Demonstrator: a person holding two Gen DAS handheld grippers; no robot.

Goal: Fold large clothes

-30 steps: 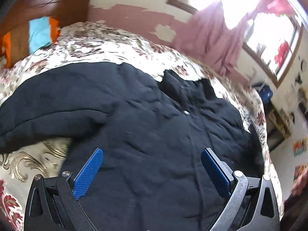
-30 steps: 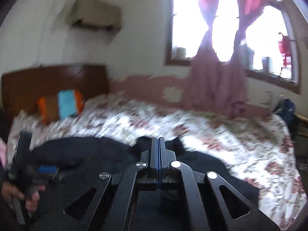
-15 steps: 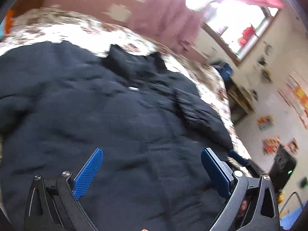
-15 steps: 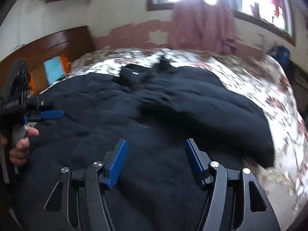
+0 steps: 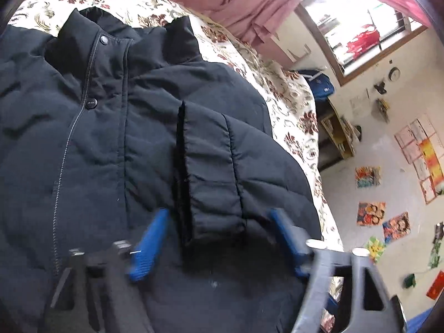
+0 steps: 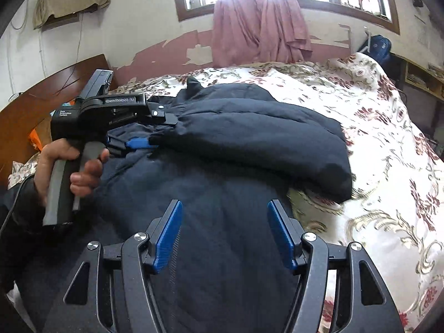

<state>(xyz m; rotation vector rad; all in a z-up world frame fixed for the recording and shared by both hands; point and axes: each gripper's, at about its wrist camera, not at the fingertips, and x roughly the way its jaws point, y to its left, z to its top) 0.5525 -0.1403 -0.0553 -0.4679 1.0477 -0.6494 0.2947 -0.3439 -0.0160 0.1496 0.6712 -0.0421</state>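
Observation:
A large dark navy padded jacket (image 5: 91,144) lies front-up on the floral bedspread, collar at the far end; it also shows in the right wrist view (image 6: 222,194). Its right sleeve (image 5: 213,172) is folded across the chest, cuff toward me. My left gripper (image 5: 217,233) is open, its blue fingers on either side of the sleeve cuff; in the right wrist view (image 6: 155,133) it sits at the cuff of the sleeve (image 6: 249,136). My right gripper (image 6: 224,227) is open and empty above the jacket's lower body.
The floral bedspread (image 6: 388,166) extends to the right. A wooden headboard (image 6: 33,105) is at the left, a window with pink curtains (image 6: 258,16) behind. A blue bag (image 5: 320,86) and a wooden shelf (image 5: 337,136) stand beyond the bed's right edge.
The right gripper opened from shut and came down over the jacket. The left gripper swung right and moved in on the folded sleeve's cuff, its fingers narrowing around it.

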